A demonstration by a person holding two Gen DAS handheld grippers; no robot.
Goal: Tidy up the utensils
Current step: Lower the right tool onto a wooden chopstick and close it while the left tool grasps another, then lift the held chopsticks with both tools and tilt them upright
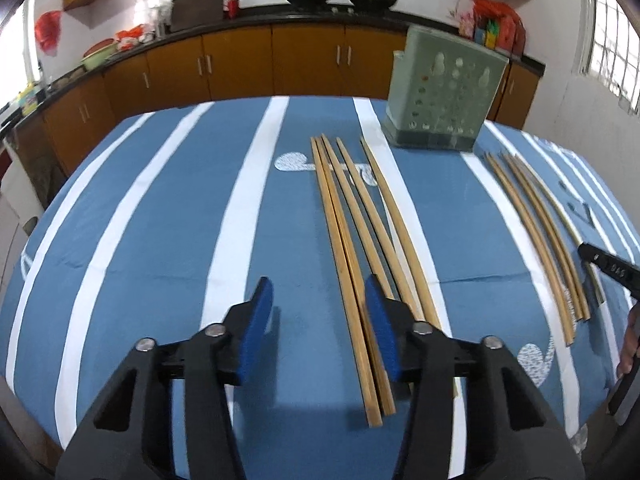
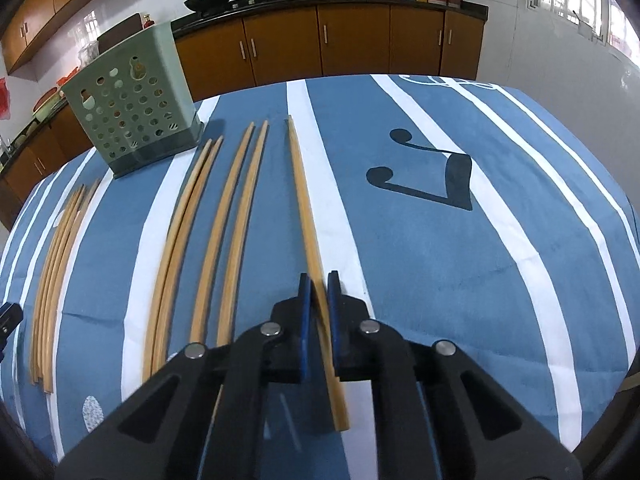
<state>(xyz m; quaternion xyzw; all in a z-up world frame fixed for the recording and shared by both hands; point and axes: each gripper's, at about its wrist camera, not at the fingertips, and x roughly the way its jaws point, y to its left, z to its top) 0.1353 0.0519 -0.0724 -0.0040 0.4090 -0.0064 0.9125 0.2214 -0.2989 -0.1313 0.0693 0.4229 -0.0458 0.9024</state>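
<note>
Bamboo chopsticks lie lengthwise in loose groups on a blue and white striped tablecloth [image 1: 160,220]. A green perforated utensil holder [image 1: 444,88] [image 2: 132,108] stands upright beyond them. My left gripper [image 1: 318,280] is low over the nearest group [image 1: 348,264]. Its blue pads are well apart; two chopsticks run between them close to the right pad, and the left pad touches nothing. My right gripper [image 2: 320,276] is shut on the rightmost chopstick [image 2: 304,200], which may be two lying together. That chopstick's near end sticks out under the jaws.
Several more chopsticks [image 2: 208,220] lie between the two grippers, and another bunch [image 2: 52,280] is at the far left of the right wrist view. Brown kitchen cabinets [image 1: 240,64] with woks on the counter stand behind the table. A hand [image 1: 632,340] shows at the right edge.
</note>
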